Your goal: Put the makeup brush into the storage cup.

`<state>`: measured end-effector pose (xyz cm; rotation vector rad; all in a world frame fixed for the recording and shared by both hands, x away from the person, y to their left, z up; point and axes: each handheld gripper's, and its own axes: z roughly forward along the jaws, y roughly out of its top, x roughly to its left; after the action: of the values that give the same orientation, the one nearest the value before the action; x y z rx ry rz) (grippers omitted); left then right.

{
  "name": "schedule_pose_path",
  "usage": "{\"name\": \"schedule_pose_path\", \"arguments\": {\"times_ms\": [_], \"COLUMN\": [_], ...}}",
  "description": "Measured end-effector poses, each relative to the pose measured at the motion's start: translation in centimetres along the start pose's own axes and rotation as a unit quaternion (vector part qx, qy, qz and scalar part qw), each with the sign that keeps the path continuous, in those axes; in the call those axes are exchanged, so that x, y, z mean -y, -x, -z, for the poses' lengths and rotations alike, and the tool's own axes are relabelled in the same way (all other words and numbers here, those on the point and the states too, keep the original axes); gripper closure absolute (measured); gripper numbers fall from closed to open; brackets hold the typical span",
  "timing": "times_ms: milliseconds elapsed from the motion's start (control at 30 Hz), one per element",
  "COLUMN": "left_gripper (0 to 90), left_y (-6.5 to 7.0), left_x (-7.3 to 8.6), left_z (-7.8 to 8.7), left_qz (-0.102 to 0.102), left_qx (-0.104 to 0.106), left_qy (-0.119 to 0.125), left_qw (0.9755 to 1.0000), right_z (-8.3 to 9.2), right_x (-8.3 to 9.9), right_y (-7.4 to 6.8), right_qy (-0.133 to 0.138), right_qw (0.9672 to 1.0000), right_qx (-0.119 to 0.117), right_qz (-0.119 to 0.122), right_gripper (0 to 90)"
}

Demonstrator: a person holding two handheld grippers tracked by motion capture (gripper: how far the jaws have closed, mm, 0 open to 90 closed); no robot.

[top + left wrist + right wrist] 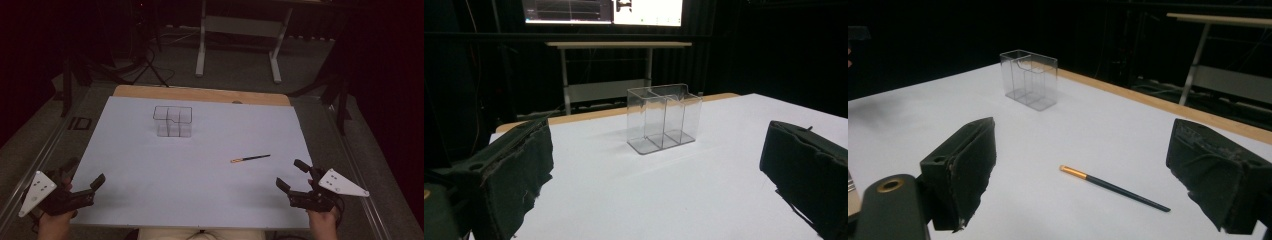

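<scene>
High view shows both claws, left claw [85, 186] and right claw [291, 176], wide open and empty at the worktop's [200, 190] near corners. Right claw faces the pen [250, 159], likely for pickup; the clear organizer [173, 121] waits near the far edge.

Brush [250, 159] bristles too small

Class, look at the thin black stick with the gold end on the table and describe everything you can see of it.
The stick is slim and straight, like a small brush handle: a black shaft with a short gold-orange band at one end. No bristles can be made out. It lies flat on the white table sheet, right of the middle and nearer the person than the clear divided box. Nothing touches it but the sheet. The right hand-held gripper stands open, apart from it.
</scene>
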<state>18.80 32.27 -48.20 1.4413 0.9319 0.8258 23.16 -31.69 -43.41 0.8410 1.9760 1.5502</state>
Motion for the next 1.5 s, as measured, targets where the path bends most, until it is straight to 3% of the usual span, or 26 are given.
{"name": "schedule_pose_path", "arguments": {"times_ms": [167, 200, 400, 533, 633, 667, 700, 733, 800, 933, 1067, 1100, 1133, 1200, 1367, 1500], "left_gripper": [1.5, 1.6, 1.6, 1.5, 1.5, 1.5, 1.5, 1.5, 1.5, 1.5, 1.5, 1.5, 1.5, 1.5, 1.5, 1.5], "left_y": [-0.1, -0.1, 0.0, 0.0, -0.1, -0.1, -0.1, -0.1, -0.1, -0.1, -0.1, -0.2, -0.2, -0.2, -0.2, -0.2], "left_x": [-0.1, -0.1, -0.2, -0.1, -0.2, -0.2, -0.2, -0.2, -0.2, -0.1, -0.1, -0.1, -0.1, -0.1, -0.1, 0.0], "left_z": [0.1, 0.1, 0.1, 0.1, 0.1, 0.1, 0.1, 0.2, 0.2, 0.1, 0.1, 0.1, 0.1, 0.1, 0.1, 0.1], "left_qz": [-0.002, -0.001, -0.001, 0.001, 0.003, 0.004, 0.006, 0.006, 0.005, 0.005, 0.006, 0.006, 0.007, 0.007, 0.007, 0.008], "left_qx": [0.000, -0.001, -0.001, 0.001, 0.001, 0.002, 0.002, 0.001, 0.000, 0.002, 0.004, 0.004, 0.005, 0.005, 0.007, 0.008], "left_qy": [0.001, 0.001, 0.003, 0.003, 0.004, 0.005, 0.006, 0.006, 0.005, 0.004, 0.004, 0.004, 0.003, 0.004, 0.003, 0.003], "left_qw": [1.0000, 1.0000, 1.0000, 1.0000, 1.0000, 1.0000, 1.0000, 1.0000, 1.0000, 1.0000, 1.0000, 1.0000, 1.0000, 1.0000, 0.9999, 0.9999], "right_z": [-0.5, -0.7, -1.0, -1.6, -2.3, -2.6, -2.6, -2.7, -2.9, -3.4, -4.2, -4.4, -4.7, -4.9, -5.9, -6.8], "right_x": [-1.3, -1.9, -3.1, -3.9, -4.1, -4.1, -4.1, -4.1, -4.1, -4.4, -4.7, -4.7, -4.8, -4.9, -5.0, -5.0], "right_y": [0.1, 0.1, 0.7, 1.1, 1.4, 1.7, 1.7, 1.6, 1.8, 2.0, 2.4, 2.4, 2.6, 2.6, 2.8, 2.8], "right_qy": [-0.018, -0.031, -0.042, -0.071, -0.103, -0.115, -0.115, -0.116, -0.132, -0.145, -0.179, -0.185, -0.192, -0.195, -0.213, -0.233], "right_qw": [0.9995, 0.9989, 0.9977, 0.9952, 0.9922, 0.9892, 0.9892, 0.9888, 0.9848, 0.9810, 0.9727, 0.9716, 0.9694, 0.9688, 0.9635, 0.9567], "right_qx": [-0.024, -0.022, -0.030, -0.048, -0.056, -0.082, -0.082, -0.081, -0.098, -0.105, -0.124, -0.119, -0.127, -0.126, -0.136, -0.151], "right_qz": [0.008, 0.029, 0.044, 0.046, 0.043, 0.040, 0.040, 0.047, 0.055, 0.074, 0.081, 0.087, 0.085, 0.088, 0.090, 0.089], "right_gripper": [11.6, 11.5, 11.2, 11.2, 11.1, 10.7, 10.7, 10.7, 10.7, 10.7, 10.3, 10.2, 10.2, 10.2, 10.3, 10.3]}}
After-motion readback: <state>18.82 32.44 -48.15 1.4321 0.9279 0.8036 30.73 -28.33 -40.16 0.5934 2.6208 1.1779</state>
